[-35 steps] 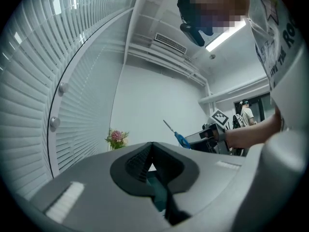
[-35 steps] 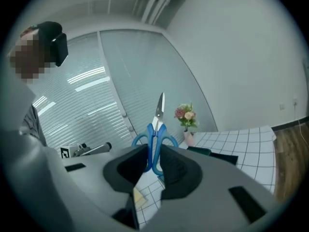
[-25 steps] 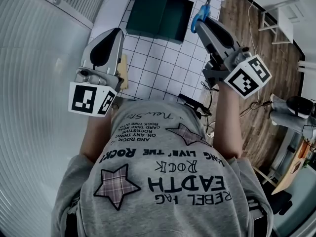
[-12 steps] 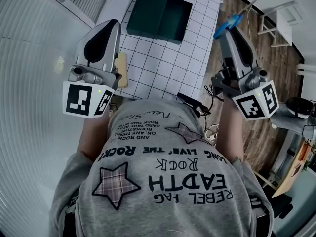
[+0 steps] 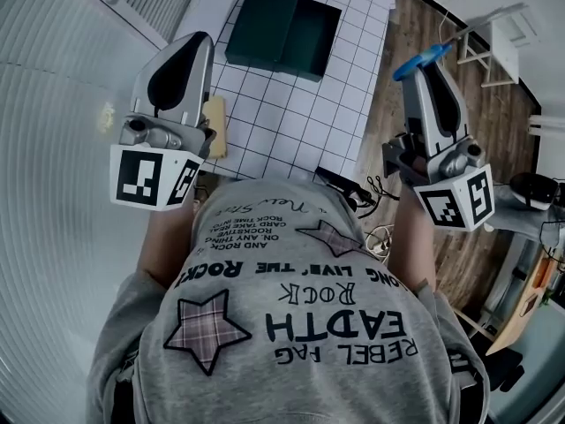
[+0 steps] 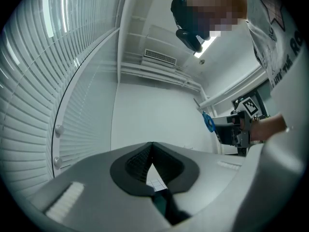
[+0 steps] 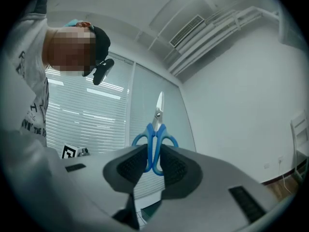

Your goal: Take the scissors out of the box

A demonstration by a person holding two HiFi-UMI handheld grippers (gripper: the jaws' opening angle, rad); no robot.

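Head view and both gripper views. The right tool [image 5: 430, 62] [image 7: 154, 151] is clamped on a pair of blue-handled steel scissors [image 5: 422, 57] [image 7: 155, 124]. Its two dark pads press on the handle loops from either side, and the closed blades project beyond the jaw tips, pointing upward in the right gripper view. In the head view the scissors are out of the box and well apart from it, held in the air past the right edge of the tabletop and above the brown wooden plank floor [image 5: 459, 113].

The left tool [image 5: 196, 49] [image 6: 152, 151] has its jaws together, tips meeting, with nothing between them. It is raised at the tabletop's left edge, beside a pale yellow block [image 5: 215, 124] that it partly hides.

The dark green rectangular box [image 5: 282, 26] lies on the far part of the white, black-gridded tabletop [image 5: 309, 117], in two adjoining halves. The person's grey printed shirt [image 5: 291, 325] fills the lower part of the head view.
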